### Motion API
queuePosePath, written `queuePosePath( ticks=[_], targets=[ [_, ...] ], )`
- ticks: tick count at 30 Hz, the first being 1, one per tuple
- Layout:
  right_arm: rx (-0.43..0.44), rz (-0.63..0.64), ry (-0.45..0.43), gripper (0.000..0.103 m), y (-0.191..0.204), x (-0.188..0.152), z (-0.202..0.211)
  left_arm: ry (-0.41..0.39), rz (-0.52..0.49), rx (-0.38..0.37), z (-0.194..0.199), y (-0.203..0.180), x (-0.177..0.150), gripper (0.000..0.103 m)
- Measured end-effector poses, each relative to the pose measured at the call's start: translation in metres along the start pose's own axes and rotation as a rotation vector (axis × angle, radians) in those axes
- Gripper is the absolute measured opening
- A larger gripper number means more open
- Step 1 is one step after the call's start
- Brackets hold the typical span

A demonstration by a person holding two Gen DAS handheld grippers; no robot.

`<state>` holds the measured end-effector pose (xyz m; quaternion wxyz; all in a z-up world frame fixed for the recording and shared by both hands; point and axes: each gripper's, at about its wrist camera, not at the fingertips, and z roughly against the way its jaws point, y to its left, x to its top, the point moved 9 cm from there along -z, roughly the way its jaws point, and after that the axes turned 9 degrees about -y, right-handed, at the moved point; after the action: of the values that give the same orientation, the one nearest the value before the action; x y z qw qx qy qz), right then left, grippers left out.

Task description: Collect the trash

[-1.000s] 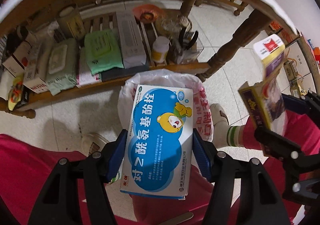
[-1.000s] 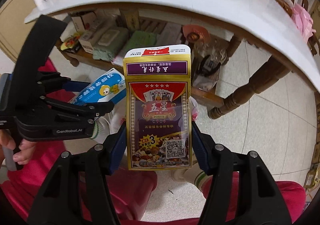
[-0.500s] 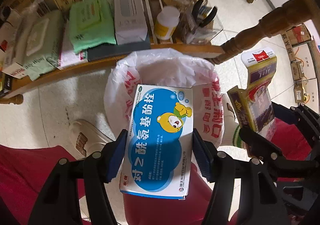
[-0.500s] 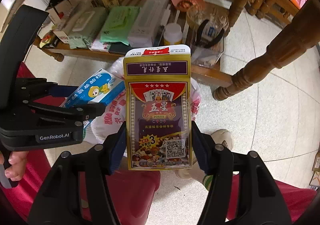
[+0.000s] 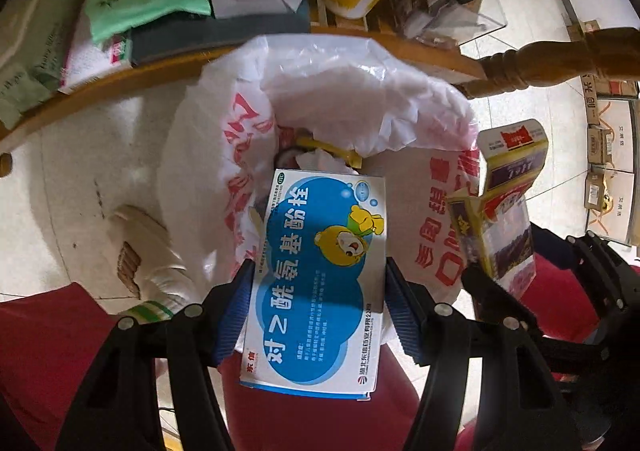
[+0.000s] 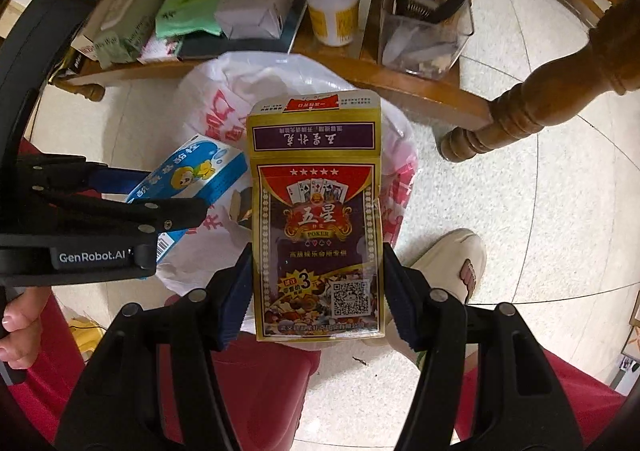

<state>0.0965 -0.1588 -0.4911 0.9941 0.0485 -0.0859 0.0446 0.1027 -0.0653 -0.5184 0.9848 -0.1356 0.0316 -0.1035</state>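
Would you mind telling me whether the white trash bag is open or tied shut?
Open: the trash bag's mouth gapes, with scraps visible inside.

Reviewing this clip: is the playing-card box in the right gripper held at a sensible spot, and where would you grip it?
Yes, likely. The right gripper clamps the playing-card box across its narrow side edges, near the closed bottom. Those flat parallel edges suit the pads; the opened flap end points away, toward the trash bag.

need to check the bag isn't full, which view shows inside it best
Left wrist: it looks into the bag mouth, with scraps visible above the blue box. In the right wrist view the card box hides the opening.
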Motion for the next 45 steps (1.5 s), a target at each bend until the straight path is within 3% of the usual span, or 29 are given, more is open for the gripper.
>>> queuePosePath(
  ticks=[18, 22, 28, 31, 45],
  targets=[
    [0.028, -0.005, 0.083, 0.059, 0.004, 0.0, -0.041, 0.103, 0.077, -0.025, -0.035, 0.008, 0.0, 0.062],
    [0.034, -0.014, 0.096, 0.059, 0.004, -0.002, -0.045, 0.121, 0.082, -0.02, -0.037, 0.01, 0.0, 0.072],
    [0.043, -0.027, 0.101, 0.061, 0.004, 0.002, -0.05, 0.117, 0.062, 0.017, -0.038, 0.013, -0.001, 0.078],
    [0.038, -0.031, 0.096, 0.07, 0.002, 0.004, -0.05, 0.106, 0.063, 0.027, -0.035, 0.016, 0.0, 0.081],
    [0.038, -0.072, 0.095, 0.071, -0.003, 0.001, -0.044, 0.067, 0.059, 0.048, -0.02, 0.016, 0.005, 0.082]
  ],
)
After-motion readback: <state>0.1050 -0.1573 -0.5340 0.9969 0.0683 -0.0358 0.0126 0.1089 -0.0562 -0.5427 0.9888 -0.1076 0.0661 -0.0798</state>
